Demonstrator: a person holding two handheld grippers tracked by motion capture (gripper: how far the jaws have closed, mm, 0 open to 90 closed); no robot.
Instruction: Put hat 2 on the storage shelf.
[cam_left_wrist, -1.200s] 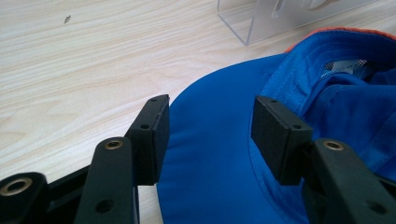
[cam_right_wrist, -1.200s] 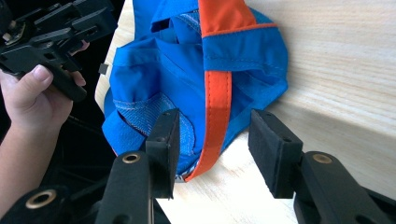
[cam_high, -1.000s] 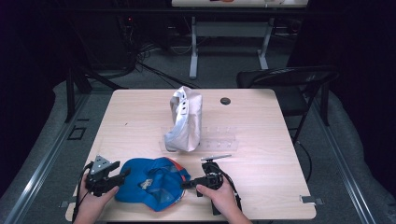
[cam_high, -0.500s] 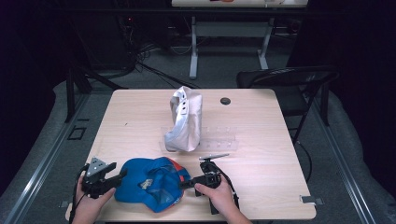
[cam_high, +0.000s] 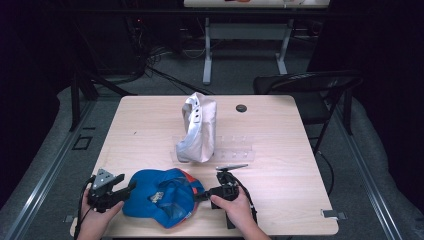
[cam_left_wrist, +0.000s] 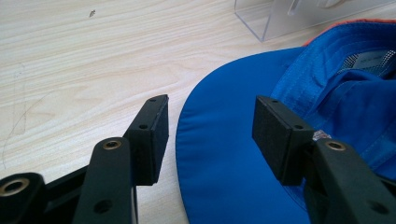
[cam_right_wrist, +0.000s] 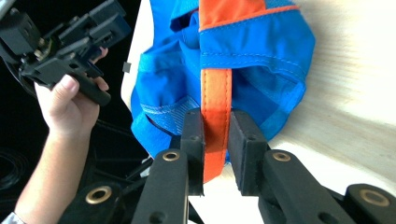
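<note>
A blue cap (cam_high: 162, 200) with orange trim lies upside down near the table's front edge. My right gripper (cam_high: 204, 194) is shut on the cap's orange back strap (cam_right_wrist: 215, 116), the strap pinched between its jaws. My left gripper (cam_high: 129, 188) is open at the cap's left side, and the blue brim (cam_left_wrist: 219, 154) lies between its jaws without being pinched. In the right gripper view the left hand and its gripper (cam_right_wrist: 70, 39) show at the upper left. A white cap (cam_high: 197, 129) rests upright on a clear plastic stand (cam_high: 235, 149) at the table's middle.
A small black disc (cam_high: 241, 108) lies near the table's far edge. A dark folding chair (cam_high: 310, 87) stands at the far right corner. The light wooden table (cam_high: 285, 165) has bare surface on its left and right sides.
My left gripper has let go of the blue cap's left side and drawn back a little to the left, jaws now open. The right gripper still holds the strap.
</note>
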